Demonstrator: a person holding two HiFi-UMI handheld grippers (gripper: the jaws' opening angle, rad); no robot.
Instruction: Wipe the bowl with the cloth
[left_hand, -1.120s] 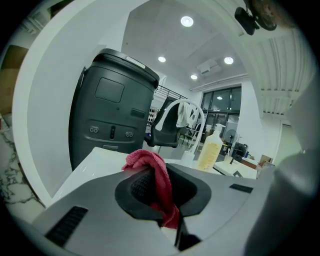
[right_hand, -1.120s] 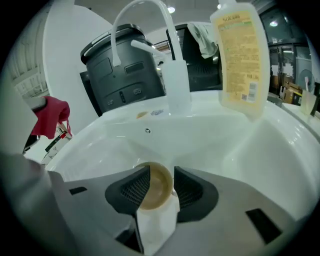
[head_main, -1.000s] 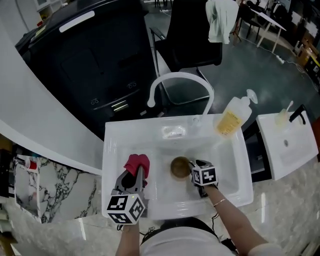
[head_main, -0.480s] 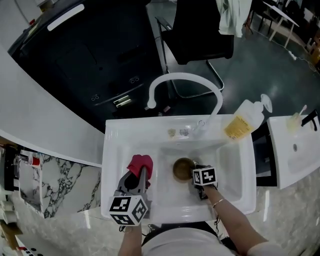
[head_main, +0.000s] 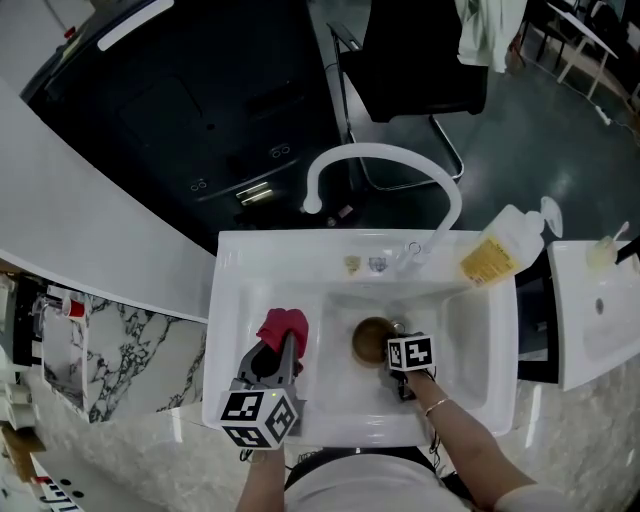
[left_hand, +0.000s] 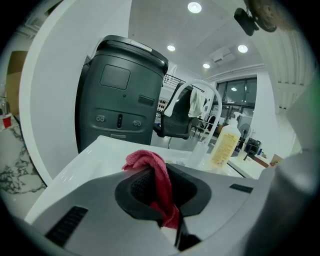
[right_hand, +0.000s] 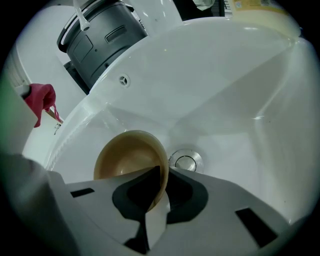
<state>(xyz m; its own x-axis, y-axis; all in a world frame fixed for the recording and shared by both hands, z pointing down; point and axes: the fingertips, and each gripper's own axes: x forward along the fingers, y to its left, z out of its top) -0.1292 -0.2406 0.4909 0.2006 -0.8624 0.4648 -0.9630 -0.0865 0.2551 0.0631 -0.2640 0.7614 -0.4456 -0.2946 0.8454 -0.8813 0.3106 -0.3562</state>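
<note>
White sink (head_main: 235, 300); in its basin, just beside the drain (right_hand: 185, 161), sits the brown bowl (head_main: 370, 338); my right gripper (head_main: 392, 346) points steeply down, its fingers (right_hand: 186, 196) have just been closing and pinch the bowl's near rim; the red cloth (head_main: 283, 326) is clamped in my left gripper (head_main: 283, 346) over the sink's left edge; the bowl lies to its right, apart.

The left hand-held gripper (left_hand: 167, 200) points gently downward, its jaws clamped on the red cloth (left_hand: 150, 165). The right hand-held gripper (right_hand: 159, 185) tilts steeply down; its jaws have just been closing and now pinch the rim of the bowl (right_hand: 127, 155). The left forearm (head_main: 258, 482) and right forearm (head_main: 470, 455) reach in from below
</note>
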